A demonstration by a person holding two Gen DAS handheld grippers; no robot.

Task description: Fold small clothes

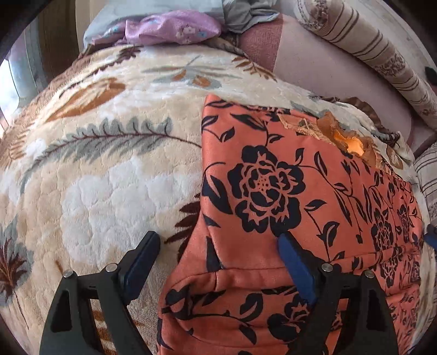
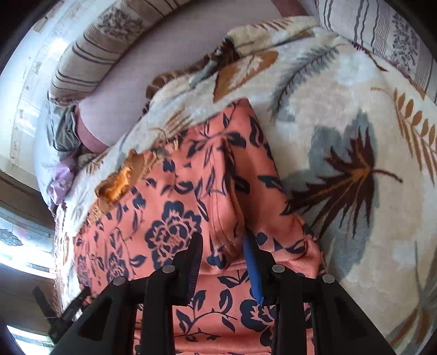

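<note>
A small orange garment with black flower print (image 1: 273,196) lies partly folded on a cream leaf-patterned blanket (image 1: 109,169). Its lace neckline (image 1: 347,139) faces the far right. My left gripper (image 1: 218,245) is open, its fingers astride the garment's near left edge, just above the cloth. In the right wrist view the same garment (image 2: 174,218) fills the middle. My right gripper (image 2: 222,244) is open, its fingers on either side of a raised fold (image 2: 232,196) of the cloth.
A purple floral cloth (image 1: 174,27) and grey-blue clothes (image 1: 240,13) lie at the blanket's far edge. A striped bolster (image 1: 377,54) runs along the right, on a pink mattress (image 1: 314,54). A striped cushion (image 2: 382,30) sits at the far right.
</note>
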